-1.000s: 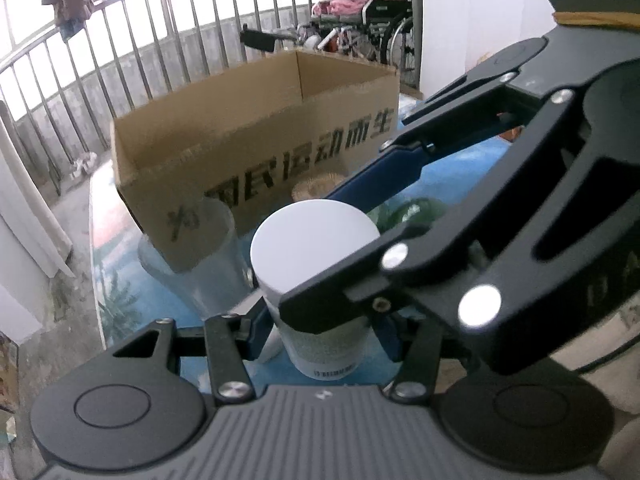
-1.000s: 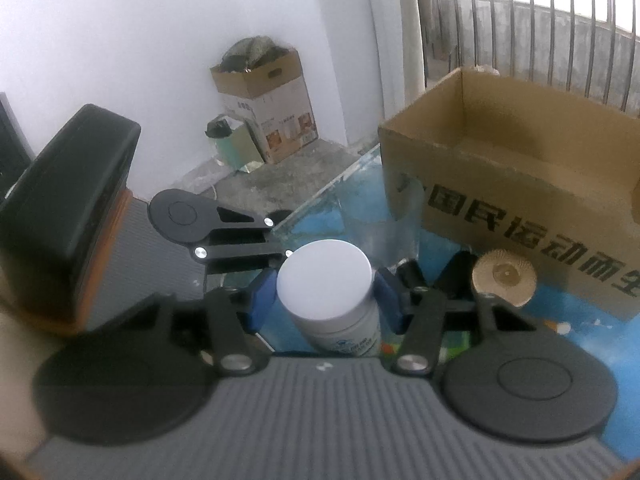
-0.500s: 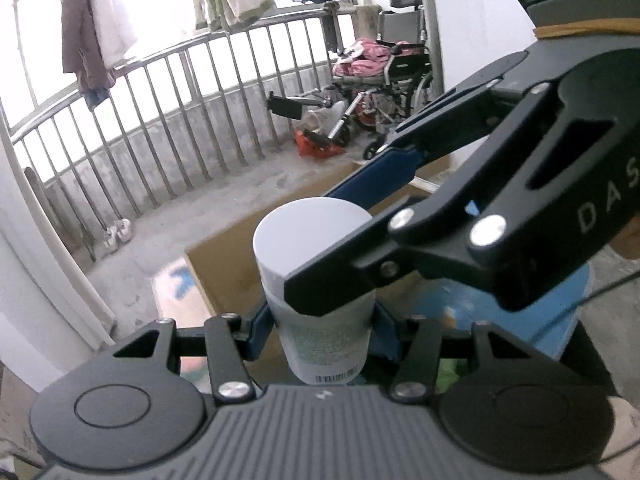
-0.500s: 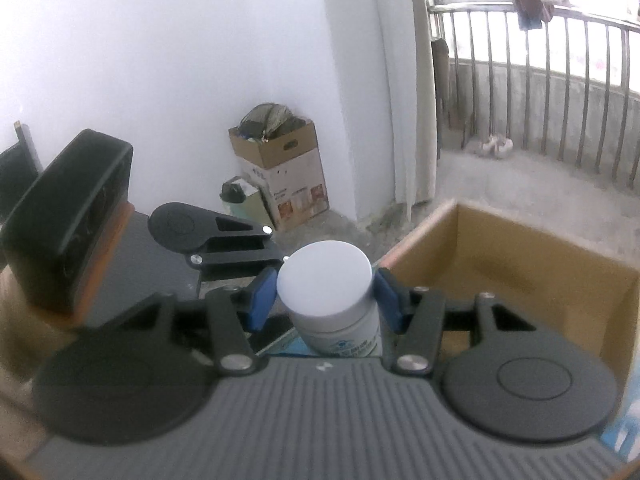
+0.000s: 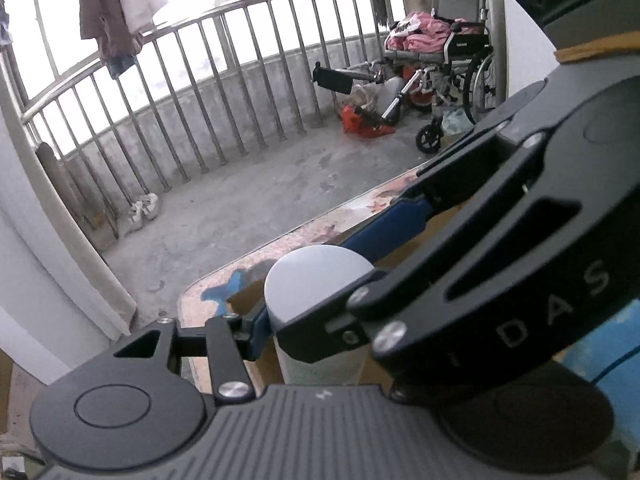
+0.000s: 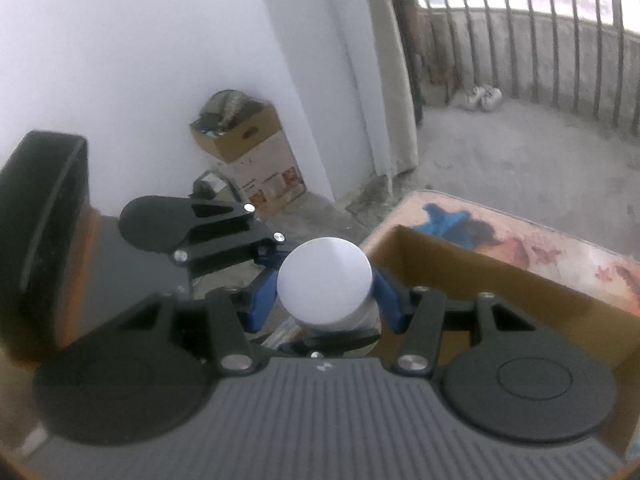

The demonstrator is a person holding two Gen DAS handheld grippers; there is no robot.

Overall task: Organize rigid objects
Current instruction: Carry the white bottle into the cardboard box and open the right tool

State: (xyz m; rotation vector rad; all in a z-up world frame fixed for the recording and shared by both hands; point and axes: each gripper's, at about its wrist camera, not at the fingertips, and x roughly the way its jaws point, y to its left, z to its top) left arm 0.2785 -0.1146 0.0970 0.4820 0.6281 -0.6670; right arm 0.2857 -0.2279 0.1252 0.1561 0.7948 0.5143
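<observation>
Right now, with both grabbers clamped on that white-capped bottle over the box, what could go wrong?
1. Two grippers share one bottle; if the hands drift apart, it may twist or slip.
2. The bottle hangs near the cardboard box's corner, so a drop could miss.
3. The right gripper blocks the left camera's view.

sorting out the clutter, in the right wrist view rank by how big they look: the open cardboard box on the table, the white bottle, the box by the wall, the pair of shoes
1. open cardboard box
2. box by the wall
3. white bottle, though nearness to the camera inflates it, so 2 and 3 are unsure
4. pair of shoes, far off
</observation>
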